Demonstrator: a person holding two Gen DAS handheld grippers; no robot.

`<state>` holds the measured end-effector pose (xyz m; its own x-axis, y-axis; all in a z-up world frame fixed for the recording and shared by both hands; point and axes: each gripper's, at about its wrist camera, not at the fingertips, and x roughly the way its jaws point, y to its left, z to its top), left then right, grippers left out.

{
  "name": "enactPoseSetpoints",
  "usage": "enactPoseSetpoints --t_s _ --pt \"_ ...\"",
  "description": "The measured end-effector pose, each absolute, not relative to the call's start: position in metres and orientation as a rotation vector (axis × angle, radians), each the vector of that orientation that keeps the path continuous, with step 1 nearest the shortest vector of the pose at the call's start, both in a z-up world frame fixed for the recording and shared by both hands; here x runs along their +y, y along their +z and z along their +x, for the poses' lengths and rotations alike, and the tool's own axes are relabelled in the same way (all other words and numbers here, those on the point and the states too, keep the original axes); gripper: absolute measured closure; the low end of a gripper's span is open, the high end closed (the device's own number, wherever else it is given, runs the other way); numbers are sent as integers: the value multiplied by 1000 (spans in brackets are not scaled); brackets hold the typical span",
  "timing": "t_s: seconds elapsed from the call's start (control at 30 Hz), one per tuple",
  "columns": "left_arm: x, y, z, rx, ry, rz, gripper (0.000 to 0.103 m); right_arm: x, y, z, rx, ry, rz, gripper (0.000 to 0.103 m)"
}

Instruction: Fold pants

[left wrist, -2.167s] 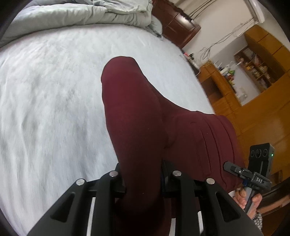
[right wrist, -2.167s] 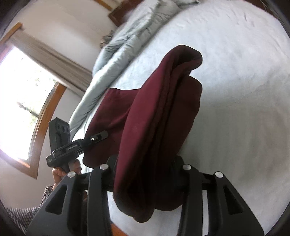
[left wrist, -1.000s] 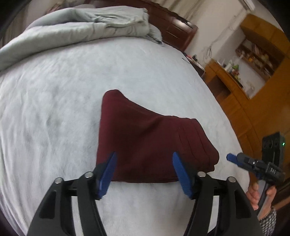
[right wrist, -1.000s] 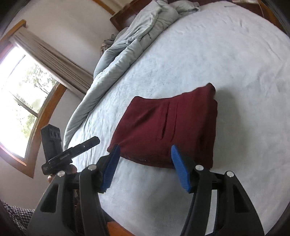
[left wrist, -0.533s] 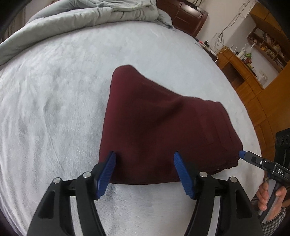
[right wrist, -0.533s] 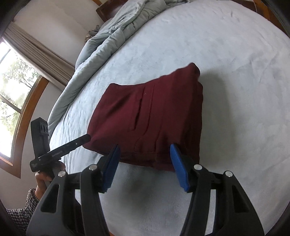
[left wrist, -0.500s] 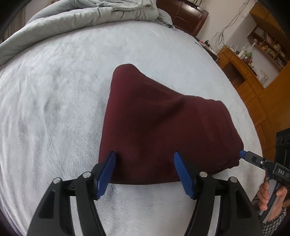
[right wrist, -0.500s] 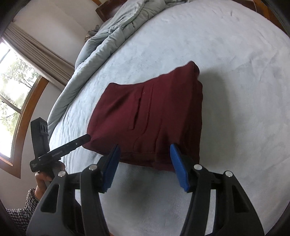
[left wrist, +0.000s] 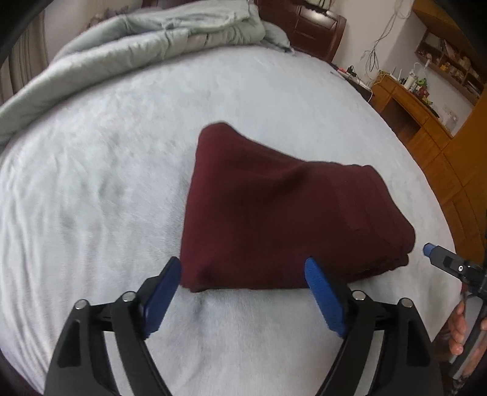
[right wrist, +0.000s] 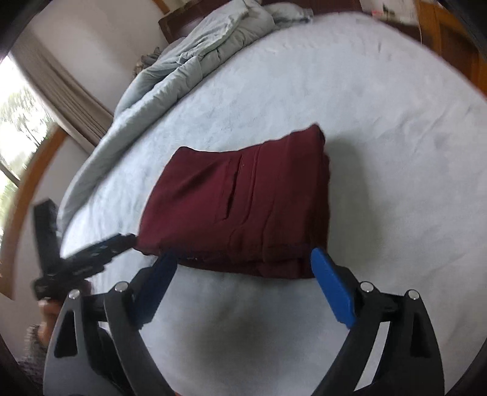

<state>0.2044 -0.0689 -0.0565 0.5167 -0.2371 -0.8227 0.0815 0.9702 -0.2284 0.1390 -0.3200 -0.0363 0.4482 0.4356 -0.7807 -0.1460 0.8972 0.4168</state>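
The dark red pants lie folded into a thick rectangle on the pale bed sheet. My left gripper hovers at the bundle's near edge, its blue pads still spreading, and the cloth between them is not pressed. In the right wrist view the same pants show a pocket slit on top. My right gripper stands at their near edge, jaws also widening, gripping nothing. Each gripper appears in the other's view: the right gripper at the right edge, the left gripper at the left.
A crumpled grey duvet is heaped along the far side of the bed, against a dark wooden headboard. Wooden cabinets and shelves stand to the right. A curtained window is on the left. A hand holds the right gripper's handle.
Both grippers released the pants, which dropped flat as a folded bundle on the bed. Over the last half second both sets of jaws spread wider and shifted slightly at the bundle's near edge.
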Motion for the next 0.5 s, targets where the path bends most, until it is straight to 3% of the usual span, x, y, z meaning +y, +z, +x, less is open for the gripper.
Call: enactPoseSetpoints --t_s 0.17,0.5 --pt "-68 -40 183 995 -151 -135 6 -309 -22 120 1047 295 250 3" --pt "-67 -22 153 1004 -136 -114 4 -298 -15 94 1081 185 207 3"
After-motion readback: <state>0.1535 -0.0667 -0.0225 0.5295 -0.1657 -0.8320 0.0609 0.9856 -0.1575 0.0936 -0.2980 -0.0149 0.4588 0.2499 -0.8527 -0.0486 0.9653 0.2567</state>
